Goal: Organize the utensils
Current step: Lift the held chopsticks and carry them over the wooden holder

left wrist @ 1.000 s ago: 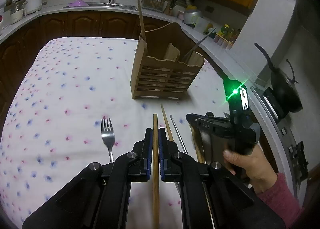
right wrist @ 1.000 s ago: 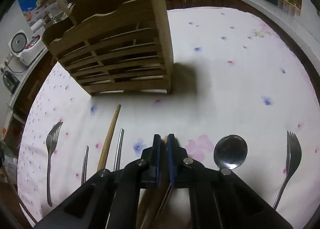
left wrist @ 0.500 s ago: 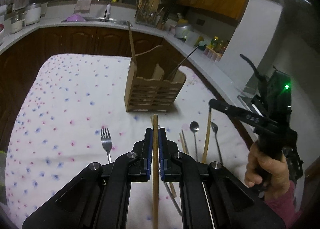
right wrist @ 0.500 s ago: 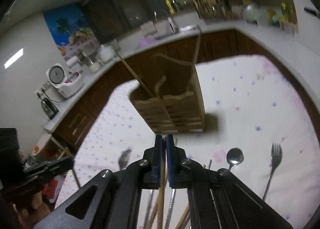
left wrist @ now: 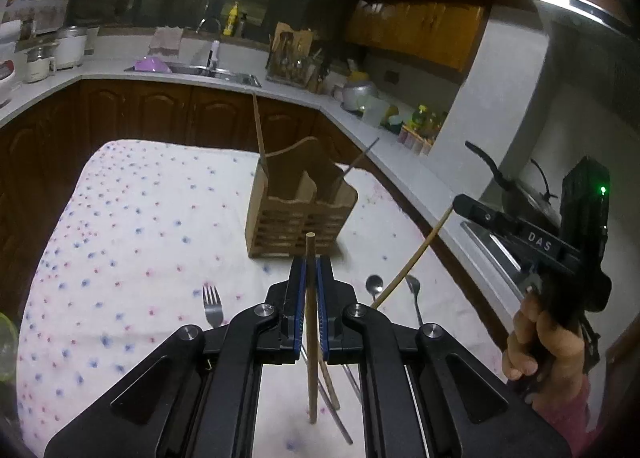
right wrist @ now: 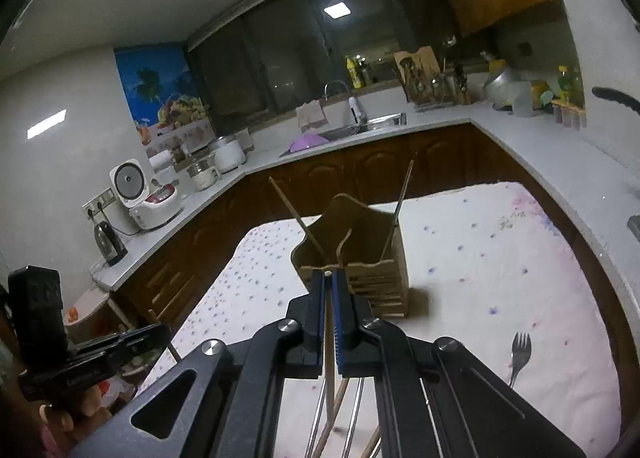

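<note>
At the bottom middle of the left wrist view, my left gripper (left wrist: 311,270) pinches a brown wooden chopstick (left wrist: 310,338) between its blue pads. The stick pokes up past the tips and hangs down below them. Just above it in the frame stands the wooden utensil holder (left wrist: 296,214) on the flowered tablecloth (left wrist: 140,226). One wooden stick and one thin metal stick lean out of the holder.

Only this view shows my right gripper (left wrist: 460,204) from the side, at the right edge, held in my right hand (left wrist: 540,342). A pale chopstick (left wrist: 412,258) slants down from its tip. Only this view shows a fork (left wrist: 213,304) at lower middle and two spoons (left wrist: 374,283) near the pale stick.

In the right wrist view, the right gripper (right wrist: 329,290) squeezes that thin pale chopstick (right wrist: 329,358) at the bottom middle, with the holder (right wrist: 360,258) right above it. Only this view shows a fork (right wrist: 520,354) at the lower right and more sticks lying on the cloth (right wrist: 500,258) under the gripper. The left gripper's body sits dark at the lower left, and its tips are hard to see.
</note>
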